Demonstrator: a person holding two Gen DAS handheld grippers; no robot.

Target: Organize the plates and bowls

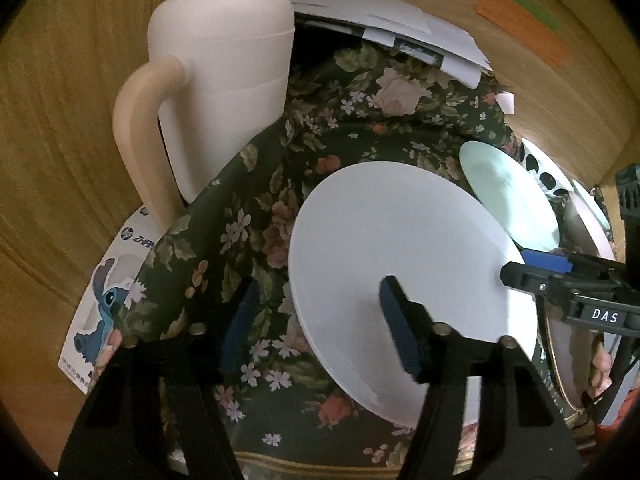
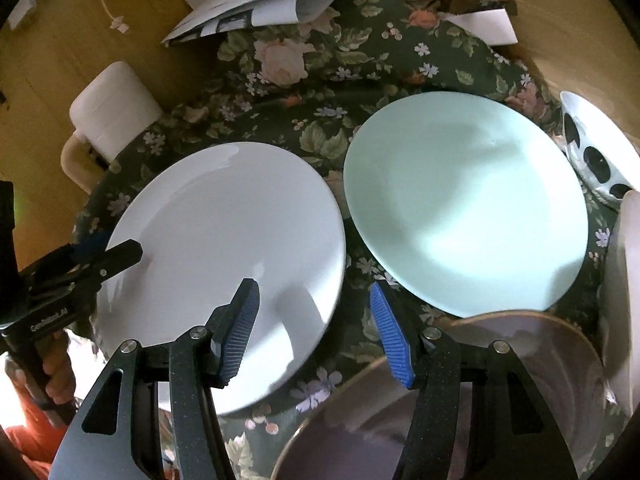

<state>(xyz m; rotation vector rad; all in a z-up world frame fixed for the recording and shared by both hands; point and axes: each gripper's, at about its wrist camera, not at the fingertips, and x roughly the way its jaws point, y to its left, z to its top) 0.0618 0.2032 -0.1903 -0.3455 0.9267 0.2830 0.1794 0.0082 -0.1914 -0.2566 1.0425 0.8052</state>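
Observation:
A white plate [image 1: 400, 264] [image 2: 228, 248] lies on the floral tablecloth. A pale green plate [image 2: 464, 204] [image 1: 508, 196] lies to its right. A white bowl with black dots [image 2: 600, 148] [image 1: 544, 172] sits at the far right. A pinkish plate with a dark rim [image 2: 500, 380] lies nearest the right gripper. My left gripper [image 1: 316, 328] is open, its right finger over the white plate and its left finger over the cloth. My right gripper [image 2: 316, 332] is open and empty above the gap between the white plate and the pinkish plate; it also shows in the left wrist view [image 1: 524, 268].
A white pitcher [image 1: 224, 92] [image 2: 108, 108] with a beige handle stands at the table's left edge. Papers [image 1: 384, 28] [image 2: 272, 0] lie at the back. A box with a cartoon figure [image 1: 108, 292] lies at the left. Wooden walls surround the table.

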